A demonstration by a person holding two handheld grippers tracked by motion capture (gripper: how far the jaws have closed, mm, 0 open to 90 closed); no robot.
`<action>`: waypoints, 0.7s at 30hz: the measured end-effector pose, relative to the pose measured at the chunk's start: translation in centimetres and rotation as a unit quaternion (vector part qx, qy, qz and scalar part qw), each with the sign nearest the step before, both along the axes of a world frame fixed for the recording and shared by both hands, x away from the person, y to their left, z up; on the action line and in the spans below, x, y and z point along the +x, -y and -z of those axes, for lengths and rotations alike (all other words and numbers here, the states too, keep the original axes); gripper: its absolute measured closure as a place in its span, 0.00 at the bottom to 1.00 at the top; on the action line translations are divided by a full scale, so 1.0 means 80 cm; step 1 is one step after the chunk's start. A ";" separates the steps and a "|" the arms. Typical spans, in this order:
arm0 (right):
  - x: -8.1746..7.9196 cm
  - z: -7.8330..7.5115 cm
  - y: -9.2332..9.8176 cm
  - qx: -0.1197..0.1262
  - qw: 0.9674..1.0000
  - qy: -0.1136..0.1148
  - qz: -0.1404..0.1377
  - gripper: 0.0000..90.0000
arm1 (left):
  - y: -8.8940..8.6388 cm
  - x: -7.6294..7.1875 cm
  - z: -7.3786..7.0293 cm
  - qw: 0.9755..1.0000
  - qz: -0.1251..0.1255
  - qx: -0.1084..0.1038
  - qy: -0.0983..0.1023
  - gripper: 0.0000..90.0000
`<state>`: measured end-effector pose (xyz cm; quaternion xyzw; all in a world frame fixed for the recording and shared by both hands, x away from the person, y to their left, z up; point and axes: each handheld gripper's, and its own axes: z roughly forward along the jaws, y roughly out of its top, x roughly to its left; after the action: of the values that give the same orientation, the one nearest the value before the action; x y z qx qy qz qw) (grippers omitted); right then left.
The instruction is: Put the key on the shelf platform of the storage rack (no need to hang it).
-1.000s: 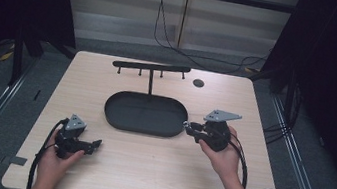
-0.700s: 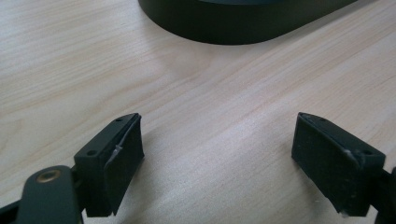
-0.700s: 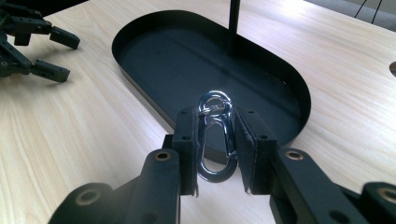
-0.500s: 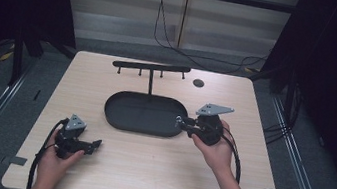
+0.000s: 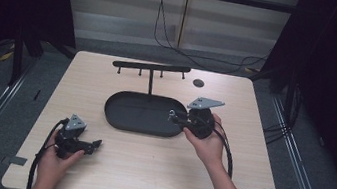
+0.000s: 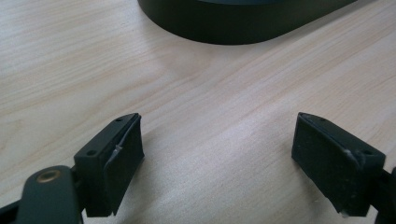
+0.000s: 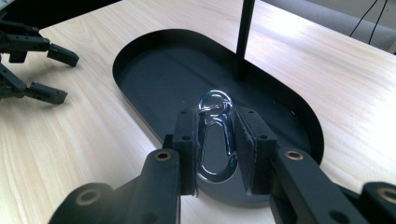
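Gripping a plain, unlettered silver carabiner [image 7: 215, 140], the right tool [image 7: 217, 149] overhangs the black tray [image 7: 140, 84].

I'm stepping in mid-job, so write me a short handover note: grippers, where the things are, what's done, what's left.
Right gripper: shut on the silver carabiner, held above the near end of the black oval tray.
Left gripper: open, empty, low over the bare table near the tray's left end.
Hook rack: stands on a post from the tray; its pegs look bare.
Done: carabiner picked up.
Left: probably hang it on a peg.
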<state>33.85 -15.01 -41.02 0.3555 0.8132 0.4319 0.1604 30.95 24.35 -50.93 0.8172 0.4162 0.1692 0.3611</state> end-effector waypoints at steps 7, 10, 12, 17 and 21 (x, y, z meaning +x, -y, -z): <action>0.007 0.003 -0.010 -0.006 1.000 -0.001 0.001 0.79 | 0.000 0.000 0.000 1.000 0.000 0.000 0.000 0.18; 0.010 0.005 -0.011 -0.006 1.000 0.001 0.006 0.79 | 0.000 0.000 0.000 1.000 0.000 0.000 0.000 0.18; 0.012 0.005 -0.010 -0.005 1.000 0.001 0.008 0.79 | 0.000 0.000 0.000 1.000 0.000 0.000 0.000 0.18; 0.023 0.009 -0.011 -0.005 1.000 -0.004 0.019 0.79 | 0.000 0.000 0.000 1.000 -0.001 0.000 0.001 0.18; 0.029 0.010 -0.014 -0.009 1.000 -0.003 0.023 0.79 | 0.000 0.000 0.000 1.000 -0.001 0.000 0.002 0.18</action>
<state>36.17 -13.89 -41.79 0.3743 0.8089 0.4199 0.1713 30.95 24.33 -50.96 0.8163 0.4167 0.1708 0.3617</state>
